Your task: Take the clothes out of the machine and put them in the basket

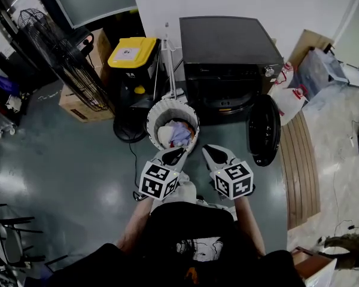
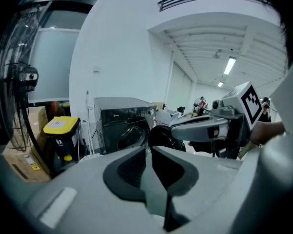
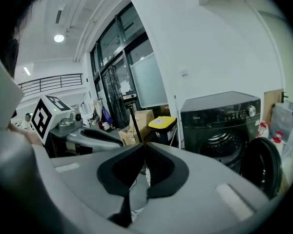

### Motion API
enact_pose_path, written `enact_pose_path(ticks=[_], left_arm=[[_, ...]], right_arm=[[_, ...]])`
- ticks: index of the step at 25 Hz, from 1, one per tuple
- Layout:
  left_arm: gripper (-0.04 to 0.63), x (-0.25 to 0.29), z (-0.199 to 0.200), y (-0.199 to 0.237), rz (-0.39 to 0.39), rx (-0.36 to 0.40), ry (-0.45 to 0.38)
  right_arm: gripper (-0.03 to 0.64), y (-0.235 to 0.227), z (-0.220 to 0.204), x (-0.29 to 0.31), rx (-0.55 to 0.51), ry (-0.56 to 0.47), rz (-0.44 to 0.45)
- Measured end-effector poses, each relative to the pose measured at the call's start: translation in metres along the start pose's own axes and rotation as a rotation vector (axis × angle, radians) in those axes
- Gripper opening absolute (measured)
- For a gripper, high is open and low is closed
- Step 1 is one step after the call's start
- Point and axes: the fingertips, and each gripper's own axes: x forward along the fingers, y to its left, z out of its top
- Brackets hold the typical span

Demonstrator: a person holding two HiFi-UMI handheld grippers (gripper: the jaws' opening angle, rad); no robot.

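The black washing machine [image 1: 230,52] stands against the far wall with its round door [image 1: 263,130] swung open to the right; its drum [image 3: 224,143] looks dark and I see no clothes in it. In front of it, the white basket [image 1: 157,109] holds a bundle of pale and bluish clothes [image 1: 176,135]. My left gripper [image 1: 179,151] hovers at the basket's near rim, shut and empty. Beside it, my right gripper [image 1: 208,148] is also shut with nothing between its pads. The left gripper view shows its jaws [image 2: 149,148] meeting; the right gripper view shows the same [image 3: 144,145].
A standing fan [image 1: 66,58] and a cardboard box [image 1: 78,109] are at the left. A yellow-lidded bin [image 1: 131,52] stands beside the machine. Plastic bags [image 1: 290,97] and a wooden board [image 1: 302,166] lie to the right. A cable [image 1: 131,160] runs across the floor.
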Motion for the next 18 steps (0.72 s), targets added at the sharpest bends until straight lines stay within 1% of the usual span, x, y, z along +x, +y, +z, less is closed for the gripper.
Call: enact_pose_path(ticks=[7,14,18], left_arm=[[0.048,0.003,0.007,-0.01,-0.011,0.026,-0.016],[0.048,0.0,0.007,-0.013,-0.016,0.043,-0.011],[0.048,-0.002,0.001,-0.017,-0.02,0.047,0.0]], right_arm=[[0.017,0.0,0.0,-0.007,-0.016,-0.007,-0.005],[0.015,0.003,0.001,-0.008,-0.024,-0.007,-0.012],[0.014,0.006,-0.006,-0.013,-0.019,-0.005,-0.017]])
